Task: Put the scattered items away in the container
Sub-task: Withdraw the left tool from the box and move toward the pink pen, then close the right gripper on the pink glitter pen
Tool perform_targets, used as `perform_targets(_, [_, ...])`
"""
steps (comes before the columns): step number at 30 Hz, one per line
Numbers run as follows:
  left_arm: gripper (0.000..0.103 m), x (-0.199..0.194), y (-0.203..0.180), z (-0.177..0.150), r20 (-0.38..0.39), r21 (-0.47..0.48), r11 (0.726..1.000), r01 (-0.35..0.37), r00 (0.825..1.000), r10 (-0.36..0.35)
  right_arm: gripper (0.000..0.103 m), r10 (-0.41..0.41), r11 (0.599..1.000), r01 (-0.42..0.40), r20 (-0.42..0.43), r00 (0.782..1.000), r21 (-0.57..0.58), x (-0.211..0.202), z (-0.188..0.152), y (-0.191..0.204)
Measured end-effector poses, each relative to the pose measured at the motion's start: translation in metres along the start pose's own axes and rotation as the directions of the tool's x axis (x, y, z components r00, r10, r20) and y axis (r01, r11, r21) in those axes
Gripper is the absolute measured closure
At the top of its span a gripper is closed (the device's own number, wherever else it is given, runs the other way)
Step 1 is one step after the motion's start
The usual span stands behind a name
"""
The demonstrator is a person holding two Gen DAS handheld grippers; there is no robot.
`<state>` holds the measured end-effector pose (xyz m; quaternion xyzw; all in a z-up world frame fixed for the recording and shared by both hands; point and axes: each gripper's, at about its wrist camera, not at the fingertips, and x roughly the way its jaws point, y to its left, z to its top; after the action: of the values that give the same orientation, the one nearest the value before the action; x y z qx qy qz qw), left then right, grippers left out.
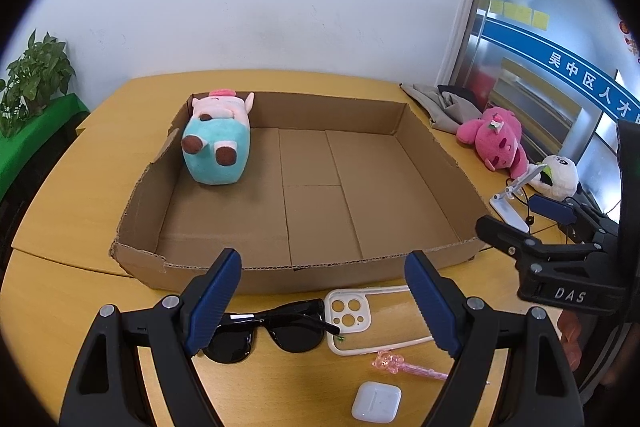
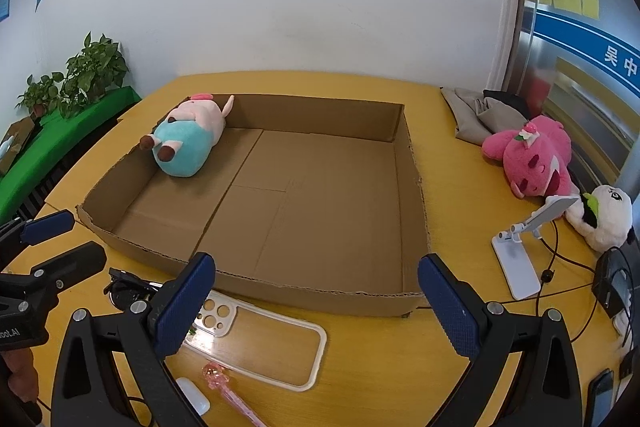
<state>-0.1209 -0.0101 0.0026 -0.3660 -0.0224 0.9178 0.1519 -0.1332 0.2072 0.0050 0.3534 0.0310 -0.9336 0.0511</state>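
Only a plush toy [image 1: 216,143] is held in the cardboard box [image 1: 440,163], at its far left corner. Both the left gripper [image 1: 324,303] and right gripper [image 2: 320,303] are spread wide, with nothing grasped.

Brown cardboard box [image 1: 420,147], teal-and-pink plush [image 1: 218,143], black sunglasses [image 1: 276,331], yellow table [image 1: 80,195].

Yellow table [image 2: 460,187] — cardboard box [image 2: 412,187], sunglasses [image 1: 272,335], phone case [image 2: 264,343], pink plush [image 2: 528,159].
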Motion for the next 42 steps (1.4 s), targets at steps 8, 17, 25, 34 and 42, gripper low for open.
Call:
perform_targets(8, [0.02, 0.016, 0.003, -0.013, -0.069, 0.015, 0.999, 0.03, 0.997, -0.028, 0.0, -0.04, 0.994, 0.052, -0.115, 0.993, 0.099, 0.021, -0.036, -0.047])
perform_targets(17, [0.02, 0.018, -0.003, -0.06, -0.185, 0.088, 0.985, 0.149, 0.974, -0.131, 0.005, 0.104, 0.995, -0.099, -0.24, 0.965, 0.034, 0.027, -0.104, -0.039])
perform_targets(25, [0.02, 0.025, -0.04, -0.098, -0.286, 0.199, 0.94, 0.278, 0.934, -0.216, 0.016, 0.222, 0.954, -0.27, -0.3, 0.928, -0.13, 0.02, -0.141, 0.002])
perform_targets(34, [0.02, 0.035, -0.04, -0.091, -0.297, 0.098, 0.951, 0.295, 0.92, -0.255, 0.062, 0.168, 0.947, -0.249, -0.35, 0.922, -0.203, 0.022, -0.153, 0.011])
perform_targets(42, [0.02, 0.057, -0.047, -0.086, -0.351, -0.018, 0.942, 0.336, 0.88, -0.32, 0.085, 0.22, 0.948, -0.287, -0.366, 0.904, -0.138, 0.017, -0.155, 0.013])
